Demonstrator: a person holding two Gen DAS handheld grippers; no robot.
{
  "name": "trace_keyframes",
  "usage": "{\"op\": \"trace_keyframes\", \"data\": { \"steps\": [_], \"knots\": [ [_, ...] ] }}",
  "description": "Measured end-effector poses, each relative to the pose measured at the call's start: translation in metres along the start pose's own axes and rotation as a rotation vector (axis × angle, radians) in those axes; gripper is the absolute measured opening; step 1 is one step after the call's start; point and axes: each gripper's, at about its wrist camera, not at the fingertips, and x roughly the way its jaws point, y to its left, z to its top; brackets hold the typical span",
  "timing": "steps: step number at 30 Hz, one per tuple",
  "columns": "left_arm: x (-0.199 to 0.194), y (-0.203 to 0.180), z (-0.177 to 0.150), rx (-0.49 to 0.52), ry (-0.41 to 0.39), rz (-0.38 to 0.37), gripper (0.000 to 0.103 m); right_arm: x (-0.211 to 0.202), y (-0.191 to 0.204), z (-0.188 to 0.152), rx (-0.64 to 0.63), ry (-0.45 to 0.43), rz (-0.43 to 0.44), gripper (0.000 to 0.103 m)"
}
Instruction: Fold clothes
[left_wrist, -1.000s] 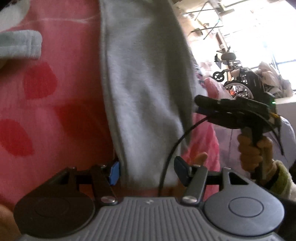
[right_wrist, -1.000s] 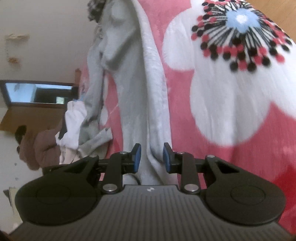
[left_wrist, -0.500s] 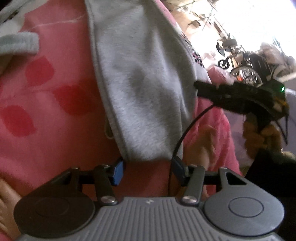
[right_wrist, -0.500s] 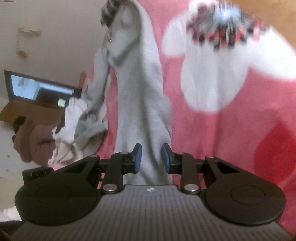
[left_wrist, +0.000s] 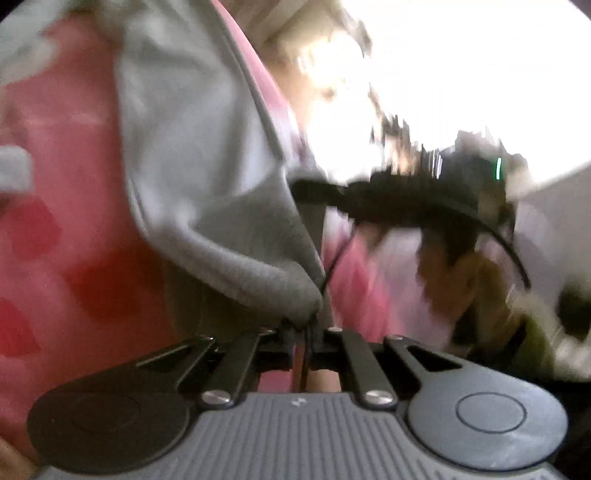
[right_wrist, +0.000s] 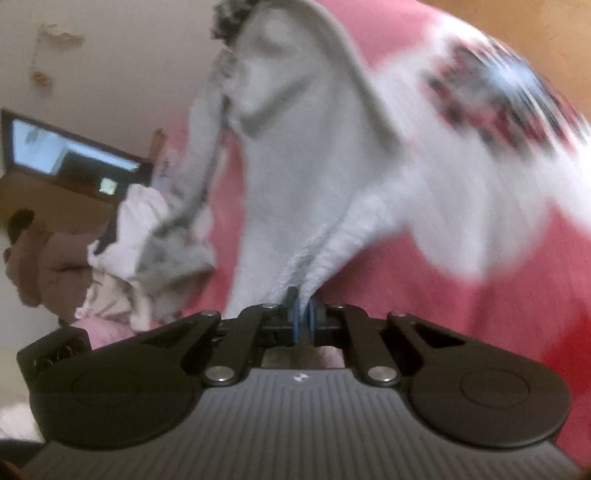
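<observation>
A grey fleece garment (left_wrist: 207, 177) lies lengthwise on a pink flowered blanket (left_wrist: 66, 229). My left gripper (left_wrist: 303, 332) is shut on the garment's near hem, which bunches up into a peak at the jaws. In the right wrist view the same grey garment (right_wrist: 306, 177) runs away from me, and my right gripper (right_wrist: 303, 319) is shut on its near edge, the cloth pinched between the blue pads (right_wrist: 294, 320). The other hand-held gripper (left_wrist: 399, 199) shows blurred at the right of the left wrist view, with a person's hand (left_wrist: 454, 280) under it.
A heap of other clothes (right_wrist: 140, 236), white and grey, lies at the left on the pink blanket (right_wrist: 461, 295). Behind it are a brown soft lump (right_wrist: 44, 266), a dark screen (right_wrist: 70, 155) and a pale wall. Bright window glare fills the upper right of the left wrist view.
Both grippers went from open around the grey garment's edge to shut on it. The cloth now rises in a peak at each gripper, and both views blur with motion.
</observation>
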Motion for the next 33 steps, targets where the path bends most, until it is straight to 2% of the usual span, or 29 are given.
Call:
{"op": "trace_keyframes", "data": {
  "steps": [2,3,4,6,8,11,13,17,21,24,26,28,30,32,33],
  "knots": [
    [-0.022,0.022,0.019,-0.134,-0.111,0.003,0.005,0.003,0.017,0.027,-0.016,-0.02,0.021,0.008],
    [-0.029,0.036,0.028,-0.206,-0.155,0.028,0.005,0.004,0.026,0.041,-0.024,-0.03,0.031,0.012],
    [-0.032,0.05,0.033,-0.267,-0.18,0.049,0.005,0.007,0.03,0.053,-0.023,-0.044,0.027,0.027],
    [-0.039,0.081,0.041,-0.393,-0.204,0.063,0.007,0.012,0.032,0.069,-0.01,-0.078,0.012,0.044],
    [-0.041,0.109,0.043,-0.481,-0.212,0.068,0.018,0.012,0.026,0.068,0.015,-0.102,0.013,0.044],
    [-0.036,0.13,0.037,-0.544,-0.202,0.099,0.021,0.007,0.006,0.047,0.06,-0.098,0.037,0.045],
    [-0.032,0.137,0.032,-0.558,-0.183,0.101,0.024,0.003,-0.008,0.033,0.091,-0.095,0.053,0.045],
    [-0.036,0.135,0.029,-0.54,-0.167,0.086,0.039,-0.004,-0.035,0.005,0.152,-0.09,0.084,0.045],
    [-0.046,0.121,0.033,-0.494,-0.194,0.068,0.043,0.001,-0.05,-0.019,0.189,-0.06,0.111,0.046],
    [-0.05,0.11,0.032,-0.48,-0.211,0.065,0.043,0.018,-0.026,-0.025,0.073,-0.009,0.105,0.047],
    [-0.049,0.105,0.03,-0.468,-0.217,0.062,0.044,0.028,-0.009,-0.029,-0.014,0.025,0.099,0.052],
    [-0.049,0.1,0.03,-0.456,-0.223,0.058,0.045,0.037,0.016,-0.037,-0.158,0.061,0.062,0.064],
    [-0.046,0.097,0.034,-0.446,-0.226,0.058,0.045,0.045,0.041,-0.049,-0.319,0.099,0.008,0.066],
    [-0.04,0.093,0.039,-0.435,-0.226,0.06,0.045,0.05,0.05,-0.05,-0.38,0.097,-0.048,0.062],
    [-0.039,0.091,0.042,-0.427,-0.23,0.063,0.045,0.053,0.053,-0.05,-0.401,0.093,-0.076,0.039]
  ]
}}
